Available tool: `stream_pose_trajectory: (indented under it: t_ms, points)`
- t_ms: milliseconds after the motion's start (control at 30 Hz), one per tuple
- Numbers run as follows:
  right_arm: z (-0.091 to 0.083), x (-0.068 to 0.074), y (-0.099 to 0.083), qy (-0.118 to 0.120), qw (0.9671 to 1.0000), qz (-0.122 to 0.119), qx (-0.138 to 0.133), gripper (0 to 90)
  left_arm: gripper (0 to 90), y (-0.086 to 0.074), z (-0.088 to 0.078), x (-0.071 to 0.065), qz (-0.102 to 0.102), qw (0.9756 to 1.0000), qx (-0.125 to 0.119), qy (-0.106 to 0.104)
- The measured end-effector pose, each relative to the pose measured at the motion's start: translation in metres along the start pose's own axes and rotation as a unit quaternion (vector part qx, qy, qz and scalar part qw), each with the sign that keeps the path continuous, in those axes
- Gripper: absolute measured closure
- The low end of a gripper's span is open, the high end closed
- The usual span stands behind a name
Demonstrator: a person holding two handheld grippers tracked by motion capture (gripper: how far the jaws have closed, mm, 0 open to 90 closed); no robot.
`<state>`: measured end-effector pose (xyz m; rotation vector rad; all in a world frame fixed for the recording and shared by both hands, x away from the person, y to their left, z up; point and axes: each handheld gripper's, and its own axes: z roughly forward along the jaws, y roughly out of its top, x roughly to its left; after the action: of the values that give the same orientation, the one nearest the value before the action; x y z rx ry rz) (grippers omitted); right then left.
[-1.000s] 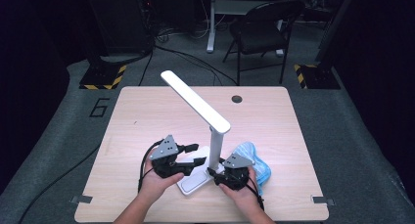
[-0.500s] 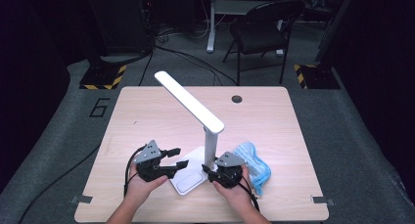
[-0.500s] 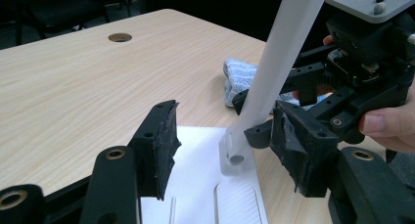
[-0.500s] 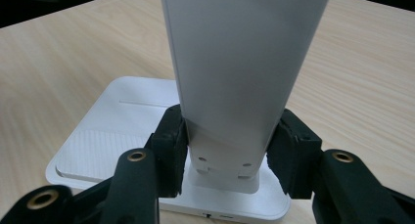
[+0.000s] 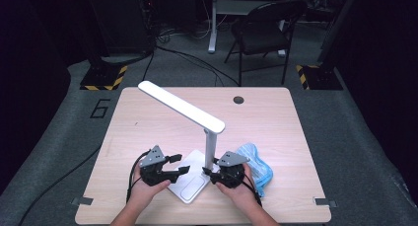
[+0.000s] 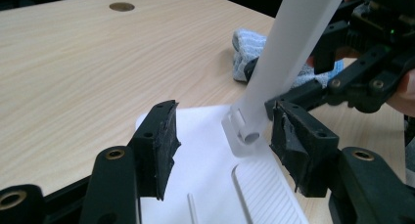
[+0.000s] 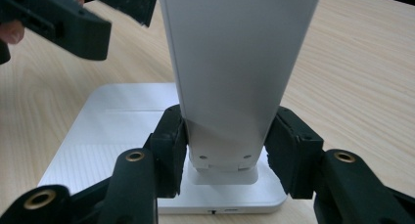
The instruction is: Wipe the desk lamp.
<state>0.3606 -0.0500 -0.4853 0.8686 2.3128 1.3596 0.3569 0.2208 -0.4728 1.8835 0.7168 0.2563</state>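
Near the front edge of the desk point(image 5: 148, 117) I see a white desk lamp point(image 5: 207, 152) standing upright on its flat square base point(image 5: 190, 184), its long head angled up and away toward the far left. My right tool point(image 5: 209, 172) sits low at the foot of the lamp's stem point(image 7: 235, 77); in the right gripper view its jaws stand on either side of the stem just above the hinge. The left pad touches the stem, while on the right I cannot tell touch from a thin gap, so I log the grip as unconfirmed. These jaws have just been opening a little, with the stem between them.

My left tool point(image 5: 180, 164) hovers over the left part of the base, jaws apart and nothing between the pads. In the left gripper view, the stem's hinge shows beyond the gap, closer to the right-hand jaw, and the base lies underneath. The right tool appears in that same view at the upper right, reaching in at the stem from the other side.

A crumpled blue cloth point(image 5: 256, 164) lies on the desk just right of the base, behind my right hand point(image 5: 236, 189). My left hand point(image 5: 143, 189) holds its tool from below.
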Motion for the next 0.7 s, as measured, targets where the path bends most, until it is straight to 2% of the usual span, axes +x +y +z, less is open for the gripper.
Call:
stream_pose_trajectory:
  t_ms: [133,233,333,400,467,600,700]
  points:
    - [-0.003,-0.008,-0.002,-0.005,0.9999,0.010,0.001,51.6,42.3,-0.006,0.007,-0.002,-0.003,0.9999,0.011,0.005]
    - [-0.003,-0.014,-0.001,-0.008,0.9999,0.009,0.001,52.2,42.3,-0.012,0.016,-0.004,-0.002,0.9996,0.028,0.003]
    - [-0.003,-0.019,0.000,-0.012,0.9999,0.011,0.004,52.5,42.3,-0.015,0.021,-0.005,-0.003,0.9992,0.038,0.010]
    - [-0.001,-0.020,0.000,-0.014,0.9997,0.019,0.001,52.7,42.3,-0.017,0.024,-0.005,-0.006,0.9992,0.038,0.011]
    - [-0.001,-0.020,0.000,-0.015,0.9998,0.016,0.000,52.8,42.2,-0.018,0.025,-0.005,-0.005,0.9991,0.040,0.013]
    - [0.003,-0.022,0.002,-0.026,0.9993,0.028,-0.003,54.3,42.1,-0.024,0.030,-0.005,-0.005,0.9986,0.047,0.026]
    - [0.005,-0.025,0.002,-0.033,0.9990,0.028,-0.005,74.0,41.9,-0.026,0.032,-0.006,-0.011,0.9985,0.045,0.031]
